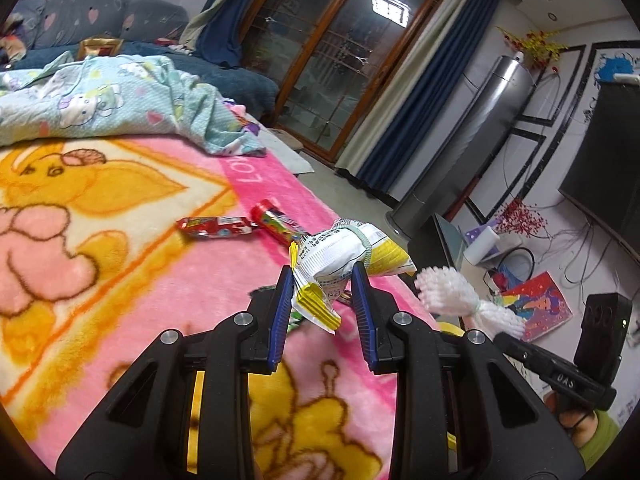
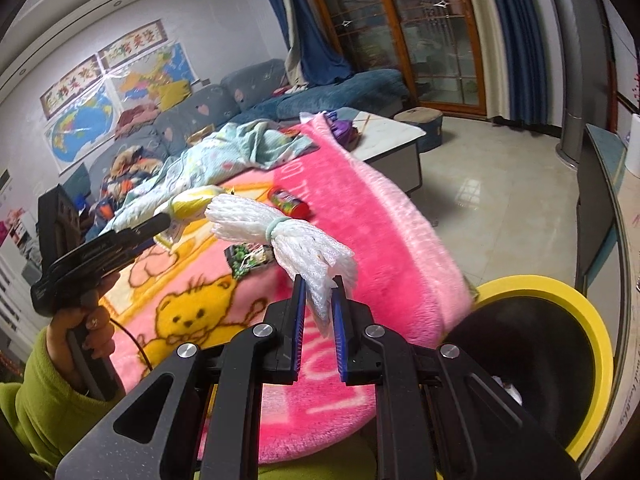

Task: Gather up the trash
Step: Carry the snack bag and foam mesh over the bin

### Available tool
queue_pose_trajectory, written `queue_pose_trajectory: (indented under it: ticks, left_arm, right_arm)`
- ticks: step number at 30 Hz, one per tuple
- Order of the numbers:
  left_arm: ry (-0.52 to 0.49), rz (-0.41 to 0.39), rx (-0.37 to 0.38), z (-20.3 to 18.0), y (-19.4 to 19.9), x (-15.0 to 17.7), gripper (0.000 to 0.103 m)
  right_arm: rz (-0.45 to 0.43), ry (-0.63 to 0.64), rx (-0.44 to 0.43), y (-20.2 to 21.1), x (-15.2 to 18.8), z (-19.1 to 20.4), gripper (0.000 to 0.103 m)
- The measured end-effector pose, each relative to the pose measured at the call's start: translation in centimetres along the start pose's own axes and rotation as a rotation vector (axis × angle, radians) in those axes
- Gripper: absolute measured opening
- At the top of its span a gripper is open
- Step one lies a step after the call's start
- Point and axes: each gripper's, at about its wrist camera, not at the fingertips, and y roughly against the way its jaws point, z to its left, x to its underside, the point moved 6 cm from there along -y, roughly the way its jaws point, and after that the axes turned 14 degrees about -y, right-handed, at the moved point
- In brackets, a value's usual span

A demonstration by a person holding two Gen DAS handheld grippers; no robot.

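Right wrist view: pink blanket (image 2: 384, 216) beside yellow-rimmed bin (image 2: 592, 340), tiled floor (image 2: 500, 184).

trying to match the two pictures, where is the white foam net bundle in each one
Left wrist view: foam net bundle at lower right, beyond the pink blanket's edge, held up by the other claw.
Right wrist view: bundle at centre, pinched in the right claw.
Shared landmark: red candy tube on the blanket.

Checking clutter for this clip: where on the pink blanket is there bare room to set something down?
Free: the bear-print stretch of the pink blanket left of the red wrapper, and the plain pink edge right of the red tube. Crowded: the far end under the crumpled teal cloth, and around the green-black wrapper.
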Motion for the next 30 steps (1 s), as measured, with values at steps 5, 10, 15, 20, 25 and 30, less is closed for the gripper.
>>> queue_pose_trajectory:
  ticks: [5,10,15,20,25,30]
  left_arm:
    - [-0.034,-0.001,0.021,-1.7,0.0,-0.1,0.023]
    - [-0.066,0.004,0.04,-3.4,-0.1,0.1,0.023]
    - [-0.097,0.009,0.061,-5.0,-0.3,0.3,0.023]
    - [-0.125,0.019,0.08,-6.3,-0.8,0.6,0.023]
    - [-0.155,0.031,0.099,-7.5,-1.2,1.1,0.023]
    - [-0.182,0.043,0.116,-8.7,-1.5,1.7,0.023]
  right_arm:
    - [-0.026,-0.022,0.011,0.8,-0.5,-0.9,0.013]
    - [-0.057,-0.045,0.03,1.7,-0.9,-1.8,0.013]
    - [-0.087,-0.078,0.048,2.7,-1.4,-3.0,0.013]
    - [-0.114,-0.1,0.074,3.7,-1.7,-4.2,0.013]
    - [-0.141,-0.125,0.105,4.6,-2.2,-5.5,0.013]
    - [-0.166,-0.148,0.129,5.3,-2.2,-6.6,0.013]
